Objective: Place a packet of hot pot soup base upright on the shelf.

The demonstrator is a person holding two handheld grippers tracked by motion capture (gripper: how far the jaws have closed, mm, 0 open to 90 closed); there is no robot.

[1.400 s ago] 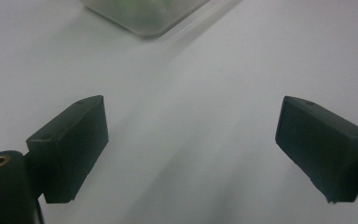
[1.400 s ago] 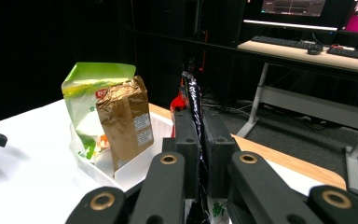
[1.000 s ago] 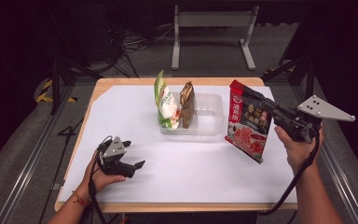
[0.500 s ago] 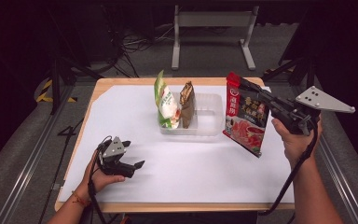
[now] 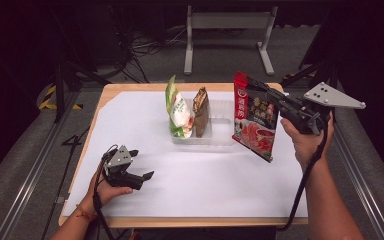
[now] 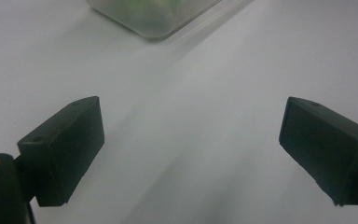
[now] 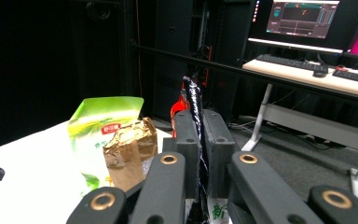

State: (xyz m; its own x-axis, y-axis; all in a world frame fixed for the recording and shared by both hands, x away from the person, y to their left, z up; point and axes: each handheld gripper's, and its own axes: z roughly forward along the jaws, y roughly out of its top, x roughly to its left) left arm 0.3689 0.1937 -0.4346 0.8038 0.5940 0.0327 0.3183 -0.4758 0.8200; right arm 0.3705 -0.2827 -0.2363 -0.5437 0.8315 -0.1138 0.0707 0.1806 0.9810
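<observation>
My right gripper [image 5: 266, 95] is shut on the top edge of a red food packet [image 5: 254, 119], which hangs in the air just right of the clear plastic tray [image 5: 223, 134]. Along its own jaws, my right gripper [image 7: 200, 135] pinches the red packet's edge [image 7: 193, 100] between the pads. Standing upright in the tray are a green and white pouch [image 5: 178, 108] and a brown foil packet [image 5: 200, 110]; the green pouch [image 7: 100, 128] and brown packet [image 7: 129, 151] sit left of the jaws. My left gripper [image 5: 140, 162] rests open on the white tabletop [image 5: 200, 175], nothing between its fingers [image 6: 65, 149].
A corner of the clear tray [image 6: 154, 16] lies ahead of my left gripper. Behind the table stand a metal frame [image 5: 227, 30] and floor cables. A desk with monitors and a keyboard [image 7: 307, 51] is off to the right. Open white surface fills the near half.
My right gripper has lifted the red packet up and a little leftward, toward the tray. The left gripper has stayed put.
</observation>
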